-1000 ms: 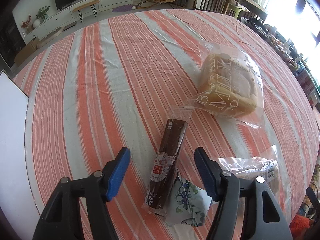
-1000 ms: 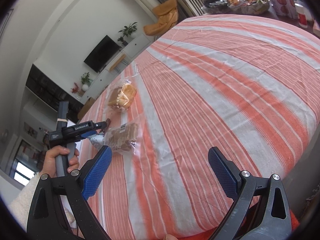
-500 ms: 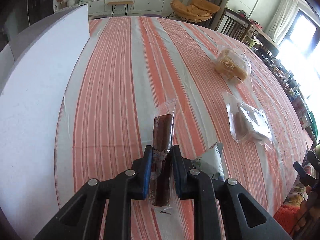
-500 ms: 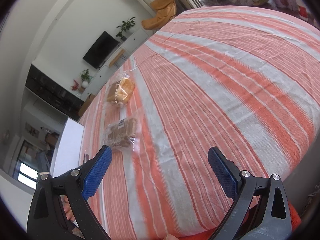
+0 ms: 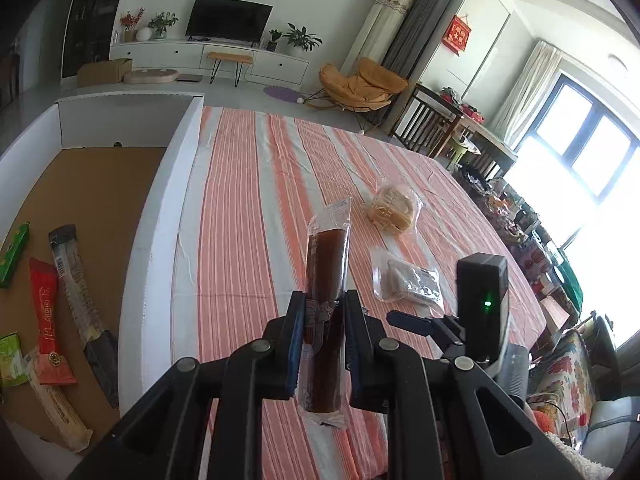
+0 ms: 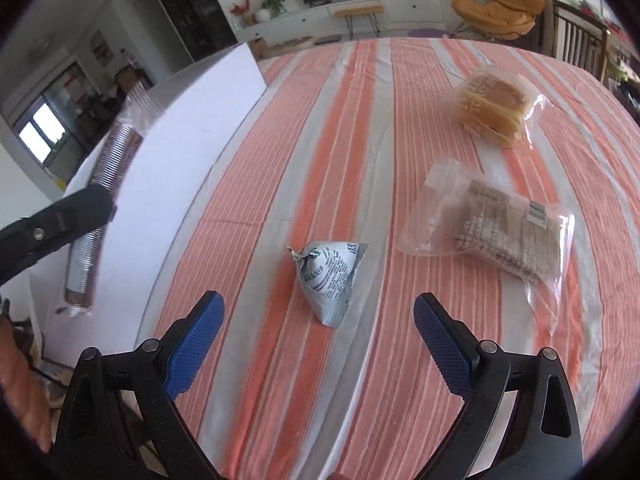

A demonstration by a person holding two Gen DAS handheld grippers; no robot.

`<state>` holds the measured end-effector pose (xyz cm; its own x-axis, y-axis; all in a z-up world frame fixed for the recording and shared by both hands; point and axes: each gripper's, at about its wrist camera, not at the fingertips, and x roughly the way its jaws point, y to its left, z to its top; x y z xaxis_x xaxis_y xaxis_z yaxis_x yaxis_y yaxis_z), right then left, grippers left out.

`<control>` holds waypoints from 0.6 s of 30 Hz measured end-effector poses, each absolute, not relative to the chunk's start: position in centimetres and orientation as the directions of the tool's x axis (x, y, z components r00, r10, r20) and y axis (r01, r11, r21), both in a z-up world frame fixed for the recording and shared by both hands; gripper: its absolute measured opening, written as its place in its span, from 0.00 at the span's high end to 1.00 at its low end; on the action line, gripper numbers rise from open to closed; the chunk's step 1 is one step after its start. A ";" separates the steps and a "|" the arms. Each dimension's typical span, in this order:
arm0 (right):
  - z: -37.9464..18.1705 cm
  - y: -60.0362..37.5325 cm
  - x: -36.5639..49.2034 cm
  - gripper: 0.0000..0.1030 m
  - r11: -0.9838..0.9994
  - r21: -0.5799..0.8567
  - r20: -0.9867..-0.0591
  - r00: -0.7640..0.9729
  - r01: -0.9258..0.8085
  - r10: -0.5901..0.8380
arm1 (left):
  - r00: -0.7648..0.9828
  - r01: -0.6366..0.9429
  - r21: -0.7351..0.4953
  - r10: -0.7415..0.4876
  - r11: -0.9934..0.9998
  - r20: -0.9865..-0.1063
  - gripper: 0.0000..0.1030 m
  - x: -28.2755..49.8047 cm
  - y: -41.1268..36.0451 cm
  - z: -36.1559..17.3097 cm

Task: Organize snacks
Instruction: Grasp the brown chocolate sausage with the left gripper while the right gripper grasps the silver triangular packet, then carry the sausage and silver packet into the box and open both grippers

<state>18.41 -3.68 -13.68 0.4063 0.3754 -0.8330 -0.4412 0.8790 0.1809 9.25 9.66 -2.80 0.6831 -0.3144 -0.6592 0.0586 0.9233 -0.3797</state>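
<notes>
My left gripper (image 5: pixel 323 318) is shut on a long brown snack stick (image 5: pixel 326 264) in a clear wrapper and holds it above the striped tablecloth, beside the white box (image 5: pixel 160 240). The right wrist view shows that stick (image 6: pixel 108 160) hanging in the left gripper (image 6: pixel 102 204) in front of the box wall (image 6: pixel 192 128). My right gripper (image 6: pixel 318 302) is open and hovers just short of a grey-green triangular packet (image 6: pixel 328 268). A bagged bread loaf (image 6: pixel 492 100) and a clear bag of crackers (image 6: pixel 500 232) lie further right.
The box has a cardboard floor with several snacks, among them a red packet (image 5: pixel 48 312) and a long dark stick (image 5: pixel 80 292). The bread (image 5: pixel 392 208) and crackers (image 5: pixel 408 284) lie ahead on the table. A person's hand (image 6: pixel 20 392) shows at lower left.
The left gripper closed on the brown stick, lifted it and carried it left to the box. The right gripper swung left and down over the triangular packet.
</notes>
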 end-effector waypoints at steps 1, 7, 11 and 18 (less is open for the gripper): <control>-14.6 -3.2 19.1 0.08 0.889 0.162 -0.841 0.412 -0.428 0.352 | 0.687 0.064 -0.390 -0.325 0.918 -0.650 0.82 8.6 10.2 -2.3; -14.8 -6.5 18.0 0.63 0.912 0.289 -0.797 0.455 -0.291 0.398 | 0.720 0.079 -0.384 -0.319 0.920 -0.616 0.82 5.5 13.2 -0.1; -14.2 -9.3 16.4 0.63 0.895 0.391 -0.764 0.467 -0.213 0.445 | 0.728 0.068 -0.407 -0.324 0.911 -0.604 0.82 4.1 15.3 0.8; -8.1 -9.4 13.7 0.63 0.847 0.463 -0.660 0.535 -0.262 0.527 | 0.744 0.067 -0.482 -0.366 0.873 -0.559 0.82 3.7 17.6 2.4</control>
<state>13.67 -9.43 -8.08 0.5351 0.5269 -0.6604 -0.2622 0.8467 0.4630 3.73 17.63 2.37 0.7442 -0.3658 -0.5589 0.0670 0.8734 -0.4824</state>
